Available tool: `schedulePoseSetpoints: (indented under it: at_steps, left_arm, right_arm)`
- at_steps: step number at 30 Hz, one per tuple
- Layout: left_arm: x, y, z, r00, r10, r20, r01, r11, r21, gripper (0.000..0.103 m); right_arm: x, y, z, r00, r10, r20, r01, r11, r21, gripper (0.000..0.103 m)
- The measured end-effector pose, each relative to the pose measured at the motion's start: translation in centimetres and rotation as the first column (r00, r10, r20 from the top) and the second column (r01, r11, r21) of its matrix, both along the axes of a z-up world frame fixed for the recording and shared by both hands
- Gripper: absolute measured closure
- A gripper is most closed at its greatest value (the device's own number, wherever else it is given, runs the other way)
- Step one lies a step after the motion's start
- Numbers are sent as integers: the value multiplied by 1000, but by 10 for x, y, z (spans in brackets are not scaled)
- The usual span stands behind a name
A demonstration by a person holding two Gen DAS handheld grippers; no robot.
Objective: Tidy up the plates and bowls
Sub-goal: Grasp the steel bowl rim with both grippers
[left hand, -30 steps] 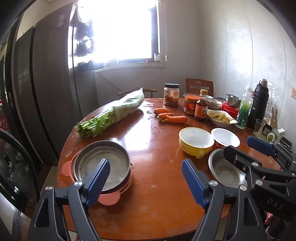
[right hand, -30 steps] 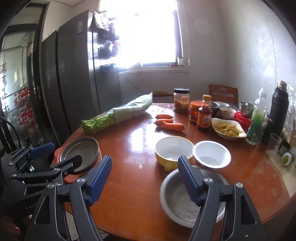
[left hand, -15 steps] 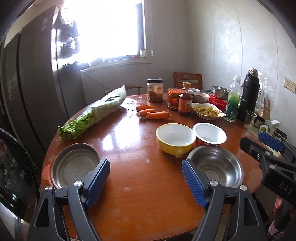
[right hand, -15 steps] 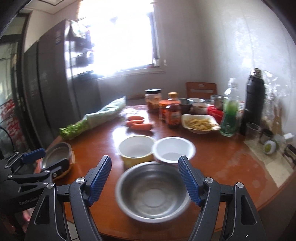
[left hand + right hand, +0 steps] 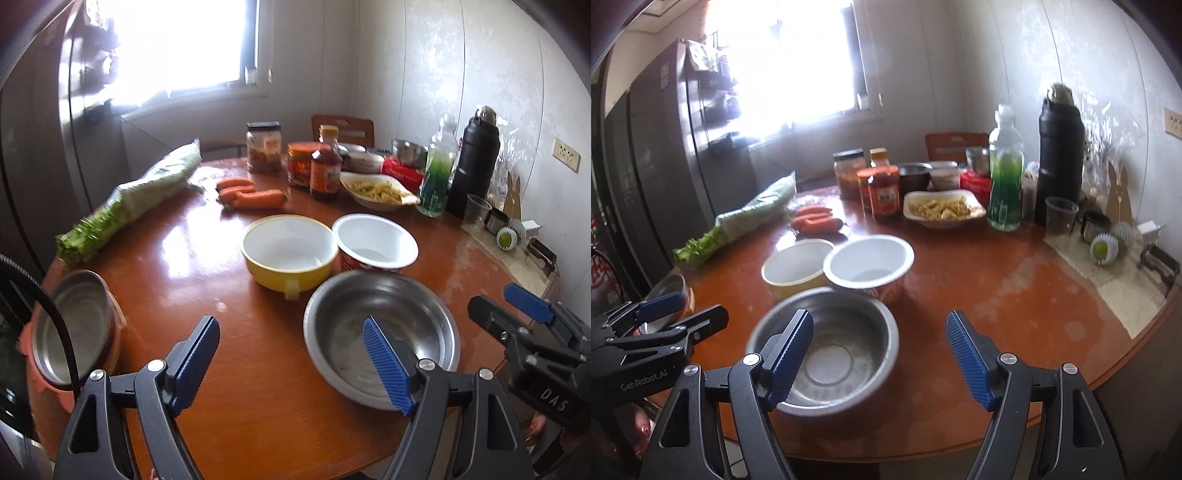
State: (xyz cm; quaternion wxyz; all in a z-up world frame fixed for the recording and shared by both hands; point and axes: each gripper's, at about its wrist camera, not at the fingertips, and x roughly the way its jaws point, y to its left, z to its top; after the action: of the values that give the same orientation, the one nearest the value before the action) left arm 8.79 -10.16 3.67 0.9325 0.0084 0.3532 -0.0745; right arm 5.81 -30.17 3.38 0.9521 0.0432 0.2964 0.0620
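Observation:
An empty steel bowl [image 5: 406,306] [image 5: 849,332] sits near the front edge of the round wooden table [image 5: 207,266]. Just behind it stand a yellow bowl [image 5: 288,251] [image 5: 796,264] and a white bowl with a red outside [image 5: 375,242] [image 5: 868,262], touching each other. A steel dish in a pink holder [image 5: 70,328] [image 5: 670,288] rests at the table's left edge. My left gripper [image 5: 291,362] [image 5: 687,310] is open, left of the steel bowl. My right gripper [image 5: 879,358] [image 5: 506,306] is open at the bowl's right side. Neither holds anything.
Carrots [image 5: 255,195], bagged celery [image 5: 144,195], jars [image 5: 264,151], a sauce bottle [image 5: 325,170] and a dish of food [image 5: 942,208] crowd the back. A green bottle [image 5: 1004,184], black flask [image 5: 1060,155] and cup [image 5: 1060,214] stand right. A dark fridge [image 5: 657,155] is left.
Both views have swung right and come closer to the table. The steel bowl now lies under both grippers' inner fingers, and the steel dish has slid to the left edge. Jaw widths look unchanged.

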Motion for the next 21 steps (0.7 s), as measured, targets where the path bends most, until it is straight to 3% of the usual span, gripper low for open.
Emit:
schedulePoseSetpoints:
  at_steps: [9, 14, 21]
  left_arm:
    - [24, -10, -30, 997, 2, -79, -2, 1000, -1, 23]
    - [35, -12, -44, 993, 4, -120, -5, 1000, -6, 23]
    - [41, -13, -61, 987, 3, -159, -7, 1000, -24, 24]
  right_arm:
    - [27, -3, -34, 997, 24, -73, -24, 1000, 12, 29]
    - [37, 2, -46, 994, 54, -99, -54, 999, -1, 47]
    - [43, 5, -53, 992, 56, -109, -56, 998, -1, 60]
